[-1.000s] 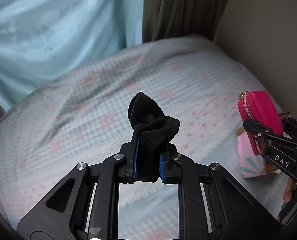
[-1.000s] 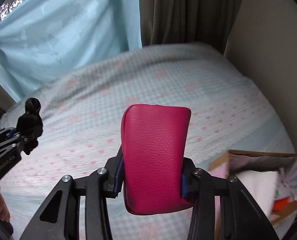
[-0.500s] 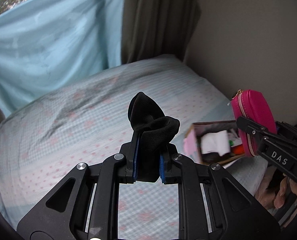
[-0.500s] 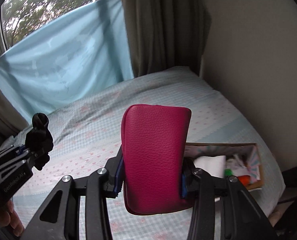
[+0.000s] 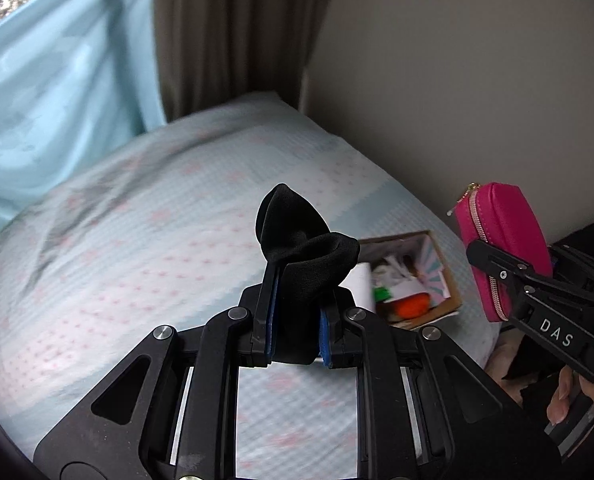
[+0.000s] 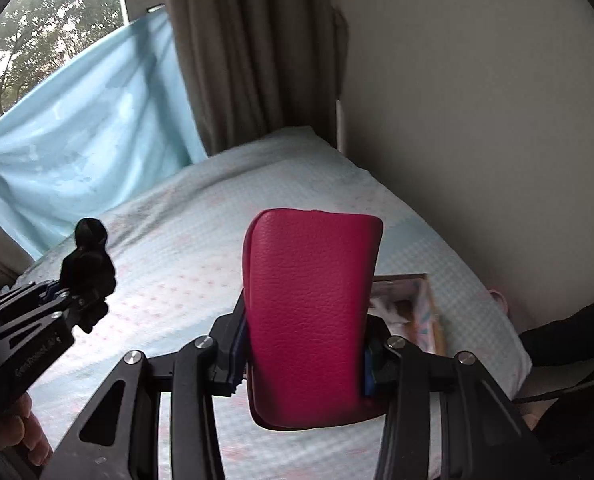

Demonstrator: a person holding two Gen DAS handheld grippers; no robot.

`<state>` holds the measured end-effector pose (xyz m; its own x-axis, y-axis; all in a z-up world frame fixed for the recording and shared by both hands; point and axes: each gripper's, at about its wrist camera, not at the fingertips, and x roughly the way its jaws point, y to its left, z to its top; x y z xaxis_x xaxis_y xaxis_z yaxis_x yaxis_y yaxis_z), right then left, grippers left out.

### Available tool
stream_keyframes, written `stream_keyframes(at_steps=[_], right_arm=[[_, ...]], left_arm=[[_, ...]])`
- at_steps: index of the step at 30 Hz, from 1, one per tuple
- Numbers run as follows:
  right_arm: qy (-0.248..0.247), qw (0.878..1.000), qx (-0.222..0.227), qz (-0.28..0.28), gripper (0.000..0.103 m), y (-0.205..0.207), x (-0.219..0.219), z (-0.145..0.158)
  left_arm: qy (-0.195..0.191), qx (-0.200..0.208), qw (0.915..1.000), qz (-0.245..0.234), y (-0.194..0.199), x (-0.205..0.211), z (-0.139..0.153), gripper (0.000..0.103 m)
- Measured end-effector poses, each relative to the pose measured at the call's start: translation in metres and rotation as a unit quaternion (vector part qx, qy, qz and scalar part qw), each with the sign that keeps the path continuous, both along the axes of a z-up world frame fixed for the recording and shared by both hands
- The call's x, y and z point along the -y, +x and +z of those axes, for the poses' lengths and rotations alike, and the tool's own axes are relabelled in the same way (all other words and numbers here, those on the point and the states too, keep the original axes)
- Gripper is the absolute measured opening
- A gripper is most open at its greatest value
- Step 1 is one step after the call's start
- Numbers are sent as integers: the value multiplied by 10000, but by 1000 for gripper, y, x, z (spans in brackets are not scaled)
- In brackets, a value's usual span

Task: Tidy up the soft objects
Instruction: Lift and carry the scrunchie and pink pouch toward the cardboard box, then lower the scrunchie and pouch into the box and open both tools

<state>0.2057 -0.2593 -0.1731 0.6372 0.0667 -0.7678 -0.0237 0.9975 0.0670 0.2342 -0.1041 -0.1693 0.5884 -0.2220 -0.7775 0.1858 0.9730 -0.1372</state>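
My left gripper [image 5: 295,336] is shut on a black sock [image 5: 297,244], whose bunched end sticks up past the fingertips. In the right wrist view the same sock [image 6: 89,256] shows at the left, held in the air over the bed. My right gripper [image 6: 303,360] is shut on a pink leather pouch [image 6: 311,312]; the pouch [image 5: 501,236] with its gold zipper also shows at the right of the left wrist view. An open cardboard box [image 5: 413,280] with white, green and orange items lies on the bed below both grippers; the box [image 6: 421,312] is half hidden behind the pouch.
The bed [image 5: 137,260] has a pale blue sheet with pink dots. A light blue cloth [image 6: 85,148] and brown curtain [image 6: 249,60] hang at the far side, a plain wall [image 6: 477,120] stands to the right. A person's fingers [image 5: 561,396] hold the right gripper.
Both grippers rose and swung right over the bed with sock and pouch still held. The box came into view and now lies near the middle right, farther below.
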Motion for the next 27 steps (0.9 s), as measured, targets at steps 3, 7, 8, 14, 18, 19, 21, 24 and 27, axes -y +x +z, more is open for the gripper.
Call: stream_keyframes(at_steps=[3,7,8,14,18,19,21,24,27], right_arm=[[97,9996,-246,-34,40,17,31,-18],[169,9986,-509,-30,40,41,64,-43],[195,9982,-574,-22,40,46,70,-49],[363,9942,-1007,47,40,73,104,-93],[473,9901,-1320,13,40,91,116,-124],[486,9891,-1387,-5,40,93,120,-129],[597,9860,-1558,-42,40,100,127,-143],[757,9808,-1795,-88,40,109,135,-160],[909,9755,-2001,-117,40,117,142,-174]], left_arm=[[-20,-183,9998,-114,17,36,-16,14],[35,-453,9987,-232,41,82,-47,14],[54,-516,9984,-245,47,90,-54,14],[175,-920,9951,-317,73,132,-101,14],[269,-1234,9912,-391,86,151,-135,14],[311,-1381,9891,-411,90,155,-146,14],[381,-1652,9845,-442,98,161,-170,14],[539,-1977,9771,-567,103,172,-197,14],[661,-2171,9715,-679,104,179,-213,14]])
